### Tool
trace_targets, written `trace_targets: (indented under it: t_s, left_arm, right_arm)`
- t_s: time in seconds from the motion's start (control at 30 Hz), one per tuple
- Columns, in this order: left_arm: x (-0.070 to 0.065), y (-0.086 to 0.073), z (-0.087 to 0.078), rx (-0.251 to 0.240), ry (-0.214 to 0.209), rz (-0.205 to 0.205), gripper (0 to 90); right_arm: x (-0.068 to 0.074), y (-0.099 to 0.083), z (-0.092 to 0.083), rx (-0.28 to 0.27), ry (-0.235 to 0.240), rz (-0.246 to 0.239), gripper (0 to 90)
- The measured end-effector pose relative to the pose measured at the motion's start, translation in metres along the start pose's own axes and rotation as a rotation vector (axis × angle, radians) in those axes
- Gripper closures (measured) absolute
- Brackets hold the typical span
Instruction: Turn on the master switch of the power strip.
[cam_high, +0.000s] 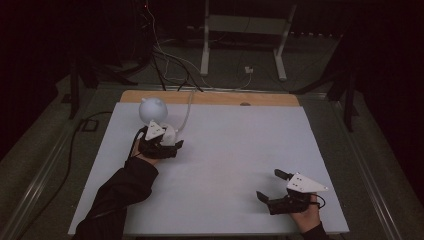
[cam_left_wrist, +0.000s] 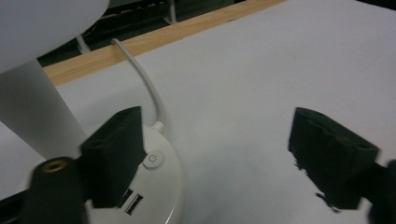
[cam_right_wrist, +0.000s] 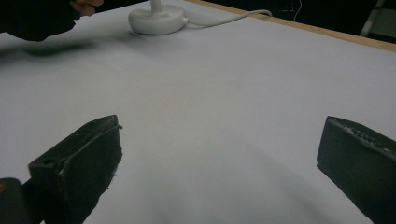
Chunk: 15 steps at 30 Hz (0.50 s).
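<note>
1. The white lamp (cam_high: 152, 111) is standing at the far left of the table (cam_high: 240, 150), and its cord is running off over the far edge.
2. The left gripper (cam_high: 167, 142) is hovering just beside the lamp base (cam_left_wrist: 159, 186); its jaws are standing apart with nothing gripped.
3. The power button (cam_left_wrist: 153, 160) is lying just right of its left jaw.
4. The right gripper (cam_high: 270, 187) is resting well apart at the near right, wide open and empty, so the left hand is clearly nearer.
</note>
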<state>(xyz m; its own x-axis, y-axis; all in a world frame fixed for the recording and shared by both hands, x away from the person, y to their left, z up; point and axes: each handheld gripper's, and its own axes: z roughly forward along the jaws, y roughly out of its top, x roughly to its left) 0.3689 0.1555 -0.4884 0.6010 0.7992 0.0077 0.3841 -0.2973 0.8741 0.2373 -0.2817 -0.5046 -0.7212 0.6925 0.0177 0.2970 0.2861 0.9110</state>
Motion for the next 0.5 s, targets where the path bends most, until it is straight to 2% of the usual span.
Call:
trace_targets:
  t_s: [0.03, 0.3, 0.5]
  left_arm:
    - [-0.0005, 0.0001, 0.0011, 0.004, 0.020, 0.000, 24.7]
    - [0.0002, 0.0005, 0.0078, 0.031, 0.080, 0.004, 48.0]
    - [0.0017, 0.0021, 0.0097, 0.030, 0.094, -0.007, 55.7]
  right_arm:
    - [0.0001, 0.0000, 0.0001, 0.001, -0.001, 0.000, 0.0]
    - [-0.0003, -0.0003, 0.0005, 0.001, 0.001, 0.001, 0.0]
    - [-0.0003, -0.0006, 0.0009, 0.005, 0.002, 0.001, 0.0]
